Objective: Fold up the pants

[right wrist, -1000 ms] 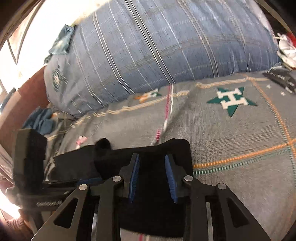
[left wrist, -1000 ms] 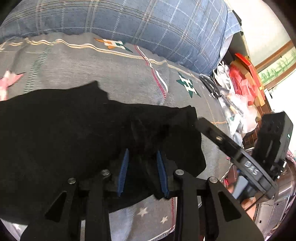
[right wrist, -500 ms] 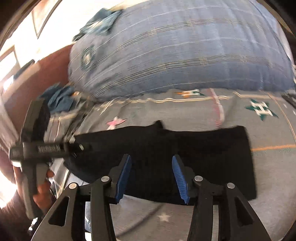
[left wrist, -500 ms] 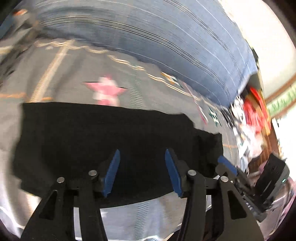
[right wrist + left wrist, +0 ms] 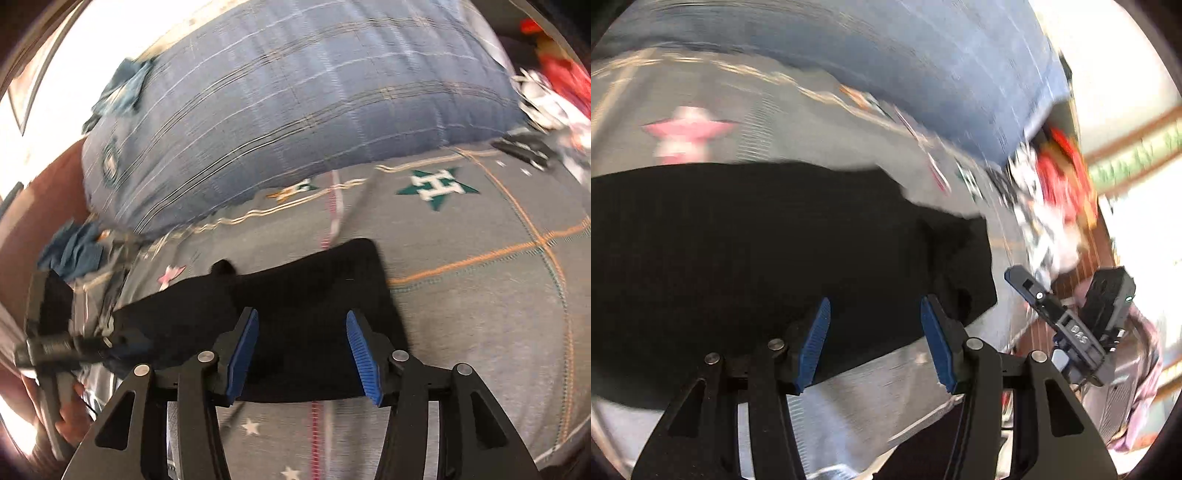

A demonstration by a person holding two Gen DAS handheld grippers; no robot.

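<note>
Both grippers are now spread and clear of the pants, which they were pinching a second ago; the cloth is lying flat.

Left wrist view: the left gripper [image 5: 875, 339] is hovering with jaws apart and empty over the pants [image 5: 757, 266], a black band running from 9 to 3 o'clock on the bedspread [image 5: 812, 122]. The right gripper [image 5: 1060, 314] is showing at 4 o'clock.

Right wrist view: the right gripper [image 5: 301, 350] is opening, nothing between its pads, above the pants' near edge [image 5: 314, 295]. The pillow [image 5: 295, 110] is lying at 12 o'clock.

For the next fold, pinch both layers at matching corners and lift evenly, keeping edges aligned.
</note>
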